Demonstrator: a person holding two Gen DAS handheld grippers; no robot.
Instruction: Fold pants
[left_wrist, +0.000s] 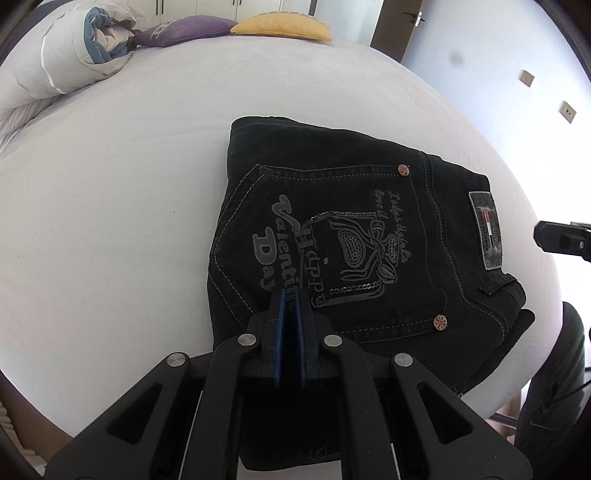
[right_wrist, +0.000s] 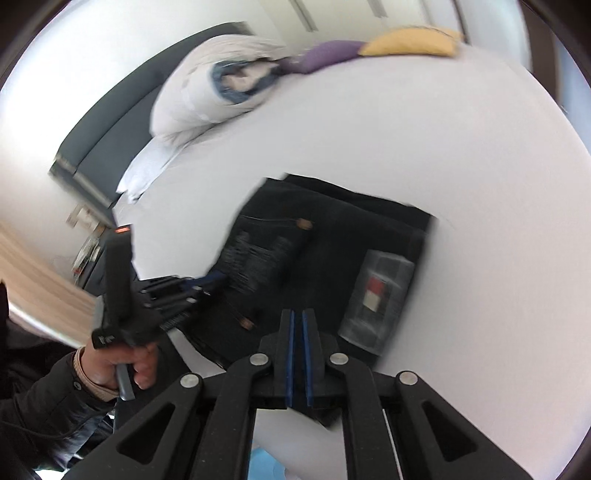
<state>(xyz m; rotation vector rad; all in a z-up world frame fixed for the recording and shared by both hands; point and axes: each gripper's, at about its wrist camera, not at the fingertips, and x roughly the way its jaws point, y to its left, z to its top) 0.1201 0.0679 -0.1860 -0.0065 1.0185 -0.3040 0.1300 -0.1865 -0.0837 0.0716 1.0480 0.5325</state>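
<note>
The black pants (left_wrist: 332, 236) lie folded into a compact bundle on the white bed (left_wrist: 110, 203), back pocket with a grey print facing up and a brand patch (left_wrist: 485, 230) at the right. My left gripper (left_wrist: 290, 295) is shut and empty, its tips just above the bundle's near edge. My right gripper (right_wrist: 297, 314) is shut and empty, held above the near side of the pants (right_wrist: 332, 236); that view is motion-blurred. The left gripper (right_wrist: 207, 282) also shows in the right wrist view, held in a hand at the left. The right gripper body (left_wrist: 565, 240) shows at the right edge of the left wrist view.
A rolled white duvet (left_wrist: 55, 62), a purple cushion (left_wrist: 184, 31) and a yellow cushion (left_wrist: 284, 26) lie at the far end of the bed. A dark headboard (right_wrist: 110, 125) stands at the left. A wall with sockets (left_wrist: 567, 110) is at the right.
</note>
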